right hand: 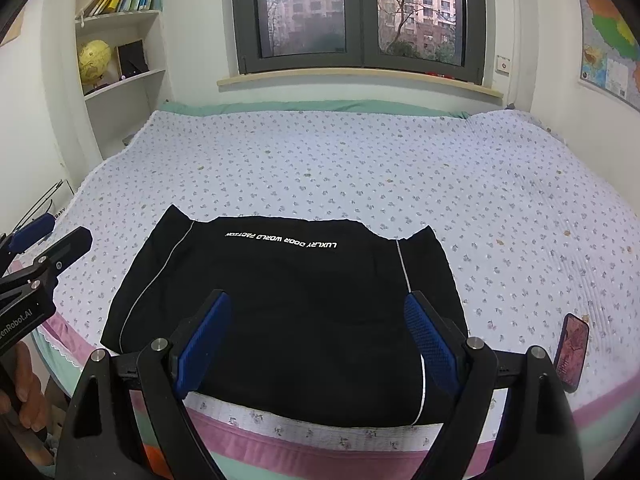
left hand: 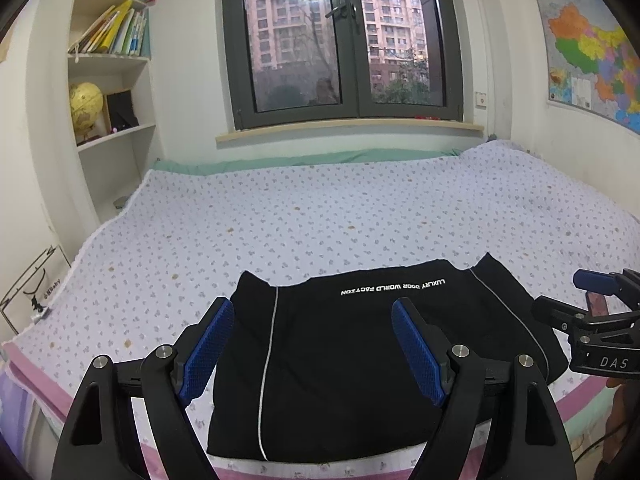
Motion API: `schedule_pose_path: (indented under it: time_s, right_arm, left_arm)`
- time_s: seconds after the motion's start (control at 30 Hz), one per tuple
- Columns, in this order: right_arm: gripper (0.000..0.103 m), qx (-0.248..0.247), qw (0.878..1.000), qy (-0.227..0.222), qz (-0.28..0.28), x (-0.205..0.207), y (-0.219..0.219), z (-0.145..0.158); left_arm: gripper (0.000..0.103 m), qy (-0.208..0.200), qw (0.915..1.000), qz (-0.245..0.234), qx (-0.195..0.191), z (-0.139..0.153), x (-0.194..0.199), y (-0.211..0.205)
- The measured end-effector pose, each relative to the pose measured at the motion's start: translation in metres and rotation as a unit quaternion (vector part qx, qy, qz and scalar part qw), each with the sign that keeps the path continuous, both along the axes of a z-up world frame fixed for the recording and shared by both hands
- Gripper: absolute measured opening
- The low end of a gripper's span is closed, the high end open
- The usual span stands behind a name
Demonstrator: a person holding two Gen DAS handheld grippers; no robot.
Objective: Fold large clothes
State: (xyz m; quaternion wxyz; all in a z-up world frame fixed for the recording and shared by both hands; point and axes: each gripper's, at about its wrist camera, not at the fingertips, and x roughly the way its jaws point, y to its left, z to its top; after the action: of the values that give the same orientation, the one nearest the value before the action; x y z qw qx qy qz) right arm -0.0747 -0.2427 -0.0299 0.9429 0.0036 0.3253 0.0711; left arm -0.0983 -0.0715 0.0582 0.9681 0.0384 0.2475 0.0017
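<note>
Folded black garment (left hand: pixel 352 360) lying flat at the near edge of the bed (left hand: pixel 320 220), roughly midway along that edge, on a quilt printed with small flowers. White lettering across the far part of the garment, upside down from both wrist views: "LUXURY DOOR WORLD FACTION" (right hand: pixel 282 240). Thin pale piping (right hand: pixel 416 344) running down each side of the cloth.

Left tool (left hand: pixel 312 344) poised above the garment's left part, jaws spread wide, blue pads clear of the cloth, nothing gripped. Right tool (right hand: pixel 316 336) likewise above the right part, jaws wide apart and empty. Body of the right tool marked "DAS" (left hand: pixel 614 362); body of the left tool marked with a partly cut-off "...enRobot.AI" (right hand: pixel 16 322).

Phone (right hand: pixel 572 350) lying near the bed's near right corner, just beside the garment. On the wall, colored map (left hand: pixel 592 56), its print too small to read.
</note>
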Motion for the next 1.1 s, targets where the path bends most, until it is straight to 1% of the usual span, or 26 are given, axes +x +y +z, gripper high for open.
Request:
schedule_pose_path:
  time_s: [0.43,0.67,1.1]
  right_arm:
    - [0.090,0.005,1.000,0.015,-0.001,0.007,-0.001,-0.010]
    - [0.090,0.019,1.000,0.025,0.001,0.008,-0.003,-0.014]
    - [0.090,0.009,1.000,0.027,0.001,0.007,0.000,-0.017]
  left_arm:
    - [0.082,0.022,0.9997,0.005,-0.005,-0.013,0.008,-0.003]
    - [0.082,0.029,0.9995,0.008,-0.009,-0.018,0.008,-0.001]
    - [0.082,0.035,0.9992,0.010,-0.015,-0.024,0.009,0.003]
